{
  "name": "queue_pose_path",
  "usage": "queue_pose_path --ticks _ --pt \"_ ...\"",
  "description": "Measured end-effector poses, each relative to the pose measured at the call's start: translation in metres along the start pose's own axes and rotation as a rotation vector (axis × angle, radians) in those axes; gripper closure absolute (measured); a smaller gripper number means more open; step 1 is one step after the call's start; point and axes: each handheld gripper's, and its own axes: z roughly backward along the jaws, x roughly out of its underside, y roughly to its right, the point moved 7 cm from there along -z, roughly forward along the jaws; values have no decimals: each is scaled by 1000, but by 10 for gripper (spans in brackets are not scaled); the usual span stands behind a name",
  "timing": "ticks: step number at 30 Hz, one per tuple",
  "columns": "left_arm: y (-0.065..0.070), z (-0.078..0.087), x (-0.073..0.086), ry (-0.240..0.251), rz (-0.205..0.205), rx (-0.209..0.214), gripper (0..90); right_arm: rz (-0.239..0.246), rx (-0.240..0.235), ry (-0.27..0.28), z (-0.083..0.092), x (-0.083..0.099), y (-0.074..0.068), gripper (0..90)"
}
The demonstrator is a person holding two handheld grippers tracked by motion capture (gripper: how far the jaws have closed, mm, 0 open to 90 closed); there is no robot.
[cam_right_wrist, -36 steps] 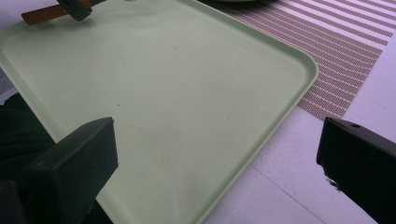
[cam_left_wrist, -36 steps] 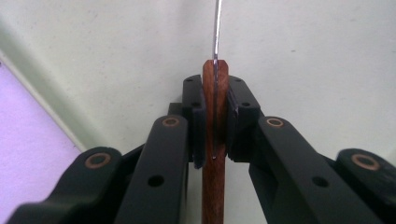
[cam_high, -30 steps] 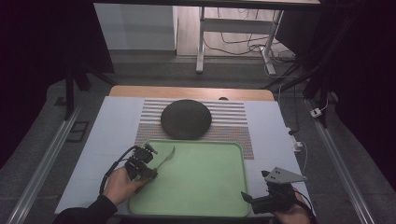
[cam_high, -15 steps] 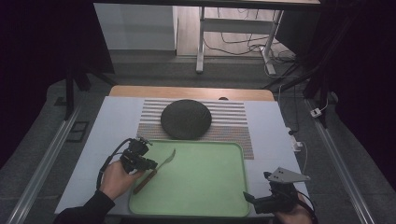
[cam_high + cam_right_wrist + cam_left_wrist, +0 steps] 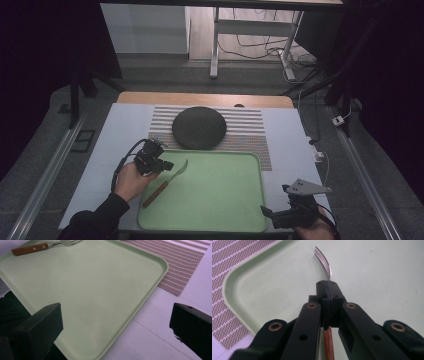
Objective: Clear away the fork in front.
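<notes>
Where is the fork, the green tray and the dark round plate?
fork (image 5: 176, 170), high view, on its metal neck.
green tray (image 5: 220, 195), high view, on its bare floor.
dark round plate (image 5: 199, 127), high view, on its middle.

left claw (image 5: 161, 162) sits at the near left with its jaws pinched tight together, having just been closing. right claw (image 5: 280, 216) hangs at the near right corner, jaws spread wide apart.

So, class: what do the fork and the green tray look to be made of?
Fork: shiny tines, probably polished steel; reddish-brown handle with visible grain and pale rivets, likely wood. Green tray: even matte pale green with rounded moulded rim, probably plastic.
</notes>
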Motion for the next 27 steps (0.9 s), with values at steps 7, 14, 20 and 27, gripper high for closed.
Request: queue_pose_path --ticks 7,14,20,27 --pt "-5 -12 -12 12 9 11 884 -4 -5 -9 -1 0 0 0" --pt "-14 -28 -15 -17 20 1 884 -7 -8 -16 -1 1 1 0" --pt "-1 -36 -19 -30 -8 28 885 -8 -11 -20 -2 1 1 0" --pt "23 -43 -23 -48 -72 44 885 -8 -11 -22 -2 1 1 0"
